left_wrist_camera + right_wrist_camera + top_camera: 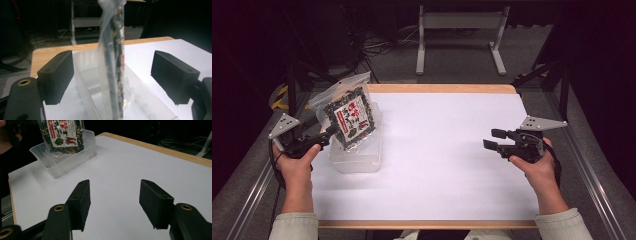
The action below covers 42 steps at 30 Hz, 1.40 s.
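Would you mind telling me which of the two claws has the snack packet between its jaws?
The left claw: the packet stands in the clear tub between its open jaws, untouched. The right claw hovers open over bare white table.

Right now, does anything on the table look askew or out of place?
The snack packet stands on edge in the clear plastic tub, tilted, its top sticking out above the rim. The left tongs are open around it, not pressing.

A clear snack packet (349,116) with dark printed contents stands on edge, leaning, inside the translucent plastic tub (362,162) at nine o'clock.
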Motion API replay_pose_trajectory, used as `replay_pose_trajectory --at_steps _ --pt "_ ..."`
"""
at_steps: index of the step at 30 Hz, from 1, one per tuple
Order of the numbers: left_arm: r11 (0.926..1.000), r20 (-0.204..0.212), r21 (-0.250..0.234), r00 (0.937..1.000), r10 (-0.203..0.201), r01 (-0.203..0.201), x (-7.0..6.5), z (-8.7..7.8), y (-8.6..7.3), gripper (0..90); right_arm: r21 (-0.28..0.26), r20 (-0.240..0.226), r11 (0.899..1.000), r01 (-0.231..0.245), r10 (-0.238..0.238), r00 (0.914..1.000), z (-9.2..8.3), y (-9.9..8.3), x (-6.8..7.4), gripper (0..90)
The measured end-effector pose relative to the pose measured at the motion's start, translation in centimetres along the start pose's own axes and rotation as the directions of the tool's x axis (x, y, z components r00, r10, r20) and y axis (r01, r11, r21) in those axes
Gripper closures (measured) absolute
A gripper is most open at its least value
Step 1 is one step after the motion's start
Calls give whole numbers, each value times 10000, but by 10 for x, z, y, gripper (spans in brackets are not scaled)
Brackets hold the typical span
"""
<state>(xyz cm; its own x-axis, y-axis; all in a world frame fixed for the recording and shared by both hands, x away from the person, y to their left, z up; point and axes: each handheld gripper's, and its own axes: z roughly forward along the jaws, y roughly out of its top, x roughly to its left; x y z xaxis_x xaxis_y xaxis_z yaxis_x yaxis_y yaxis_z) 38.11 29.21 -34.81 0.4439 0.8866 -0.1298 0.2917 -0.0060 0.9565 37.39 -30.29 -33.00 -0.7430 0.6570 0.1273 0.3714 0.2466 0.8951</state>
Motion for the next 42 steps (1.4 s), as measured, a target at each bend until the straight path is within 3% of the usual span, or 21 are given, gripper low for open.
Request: replay_pose_trajectory --at_steps 9,11,12,14,17,18,19,21,24,28,29,30,31,33,35,38,39,40,42 --pt "9988 -545 -328 9979 358 -376 -28 -27 11 161 75 -9 10000 -11 11 10000 6 0 -2 418" --pt "9973 -354 -486 9979 539 -555 -41 -34 15 163 143 37 9999 -20 20 10000 5 -2 -2 416" --pt "9973 -354 -486 9979 539 -555 -41 -34 15 165 144 47 9999 -22 21 10000 5 -2 -2 414" --pt "9961 242 -543 9972 705 -691 -59 -37 17 167 153 108 9999 1 -2 9999 3 -4 -2 412" --pt "9961 867 -544 9935 743 -698 -72 -35 19 167 130 186 9999 0 -2 9998 -1 -6 -4 408" --pt "9961 867 -544 9935 743 -698 -72 -35 19 167 130 186 9999 0 -2 9998 -1 -6 -4 408" --pt "9954 1247 -515 9884 871 -812 -81 -32 20 167 115 202 9999 -14 12 9998 -2 -7 -4 406" --pt "9941 1607 -423 9814 1050 -995 -92 -28 21 163 90 289 9999 46 -49 9996 -6 -9 -6 399" --pt "9927 2314 -246 9654 1206 -1181 -106 -22 20 157 -4 341 10000 38 -38 9994 -10 -12 -8 390" --pt "9881 3218 -38 9354 1468 -1538 -124 -11 16 151 -89 389 10000 16 -13 9992 -13 -16 -10 374" --pt "9881 3218 -38 9354 1468 -1538 -124 -11 16 150 -85 405 10000 49 -46 9992 -14 -17 -10 370" --pt "9861 3596 -16 9201 1555 -1661 -131 -6 14 150 -95 413 9999 60 -56 9991 -14 -18 -10 366" --pt "9841 3812 20 9099 1637 -1779 -135 -2 12 149 -106 411 9999 68 -63 9991 -15 -20 -10 363" --pt "9830 4125 48 8959 1652 -1834 -141 3 7 145 -126 415 9999 92 -87 9991 -16 -23 -11 357" --pt "9813 4501 115 8773 1666 -1923 -148 12 1 145 -140 410 9998 115 -109 9991 -17 -26 -11 353" --pt "9782 4803 399 8623 1603 -2040 -158 25 -10 146 -104 394 9999 114 -109 9992 -19 -32 -11 348" --pt "9775 4956 500 8548 1538 -2048 -162 31 -16 148 -79 397 9999 130 -127 9991 -19 -35 -11 347" --pt "9767 5024 603 8517 1488 -2062 -165 36 -21 156 -67 400 9999 117 -115 9991 -20 -38 -12 345" --pt "9759 4967 617 8545 1520 -2094 -171 46 -32 171 -30 390 10000 44 -42 9992 -20 -43 -12 342"
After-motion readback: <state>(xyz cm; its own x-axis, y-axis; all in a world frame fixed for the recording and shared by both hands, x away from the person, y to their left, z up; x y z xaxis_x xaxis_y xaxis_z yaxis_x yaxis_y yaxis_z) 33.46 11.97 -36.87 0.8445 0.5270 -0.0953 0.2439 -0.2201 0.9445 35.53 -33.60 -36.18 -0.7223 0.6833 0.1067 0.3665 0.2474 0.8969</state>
